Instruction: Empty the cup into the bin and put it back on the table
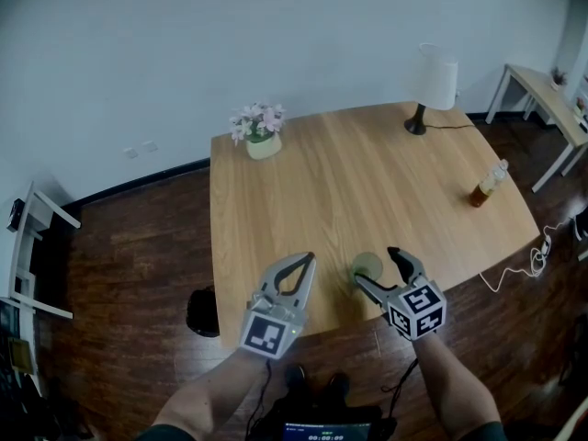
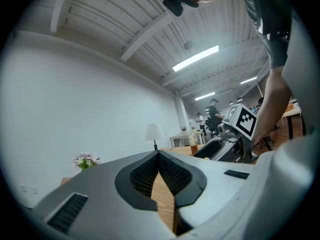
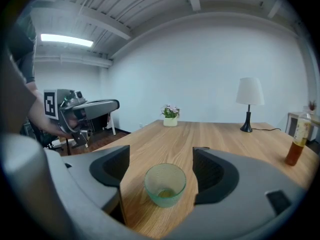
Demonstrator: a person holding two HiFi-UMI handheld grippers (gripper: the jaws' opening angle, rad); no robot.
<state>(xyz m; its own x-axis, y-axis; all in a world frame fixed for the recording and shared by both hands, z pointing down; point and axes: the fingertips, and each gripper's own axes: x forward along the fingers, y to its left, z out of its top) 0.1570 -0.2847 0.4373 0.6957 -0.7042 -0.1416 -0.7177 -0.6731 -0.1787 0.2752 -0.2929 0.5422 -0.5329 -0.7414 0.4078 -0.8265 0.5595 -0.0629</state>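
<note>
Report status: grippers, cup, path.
Right gripper open, jaws flanking green cup, no contact. Left gripper shut, empty. Cup upright on table, residue inside. Nothing blocking.

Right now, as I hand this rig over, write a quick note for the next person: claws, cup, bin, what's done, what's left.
Left claw: shut, empty.
Right claw: open, straddling the green cup, not touching it.
Cup: upright near the wooden table's front edge, a little yellowish content inside.
Black bin: on the floor by the table's left near corner.
Done: nothing yet.
Left: grip cup, tip into bin, set it back on the table.
</note>
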